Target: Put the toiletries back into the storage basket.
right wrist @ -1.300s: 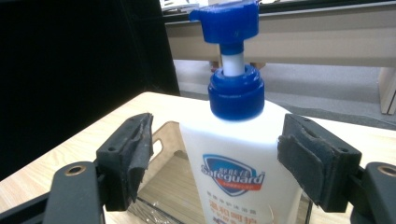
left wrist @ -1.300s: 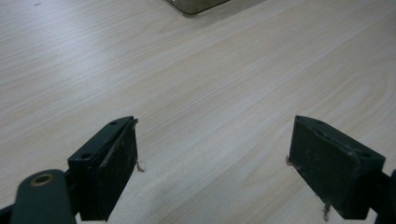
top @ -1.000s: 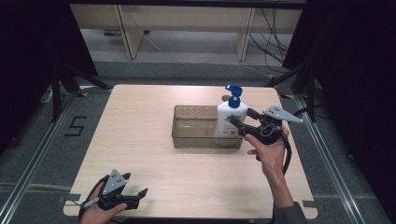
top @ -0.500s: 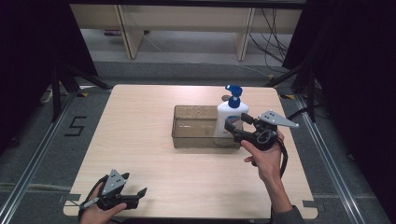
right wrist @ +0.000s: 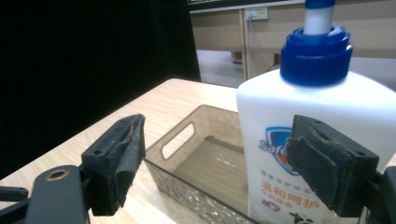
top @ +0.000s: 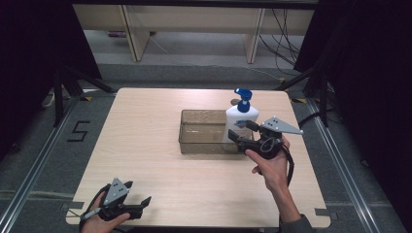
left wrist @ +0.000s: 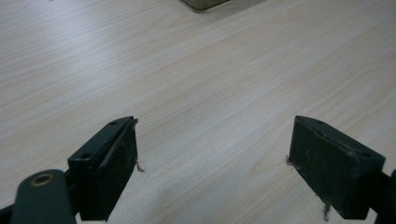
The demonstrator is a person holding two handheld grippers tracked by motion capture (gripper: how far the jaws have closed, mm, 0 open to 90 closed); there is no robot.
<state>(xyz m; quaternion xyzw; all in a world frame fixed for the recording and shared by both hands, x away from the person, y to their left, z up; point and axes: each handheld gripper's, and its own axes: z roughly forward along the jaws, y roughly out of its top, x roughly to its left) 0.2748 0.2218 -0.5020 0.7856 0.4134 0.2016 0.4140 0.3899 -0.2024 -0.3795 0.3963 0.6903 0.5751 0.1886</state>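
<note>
A white pump bottle (top: 239, 120) with a blue cap stands upright at the right end of a clear brownish bin (top: 201, 112). My right gripper (top: 240, 130) points at the bottle from the near right. Its jaws have just been opening. In the right gripper view the bottle (right wrist: 299, 121) stands just beyond the right gripper (right wrist: 215, 154), whose pads do not press on it. The bin (right wrist: 177, 140) lies below and to the left. My left gripper (top: 138, 192) rests open at the table's near left edge. Between the jaws of the left gripper (left wrist: 212, 154) is only bare wood.
The light wooden table (top: 145, 145) has open room left of and in front of the bin. A corner of the bin (left wrist: 203, 3) shows far off in the left gripper view. Dark curtains flank the table; shelving legs and cables stand behind it.
The right gripper's jaws have spread wider and the hand has drawn slightly back toward the near side from the bottle. The bottle stays upright in the bin. The left gripper has not moved.
</note>
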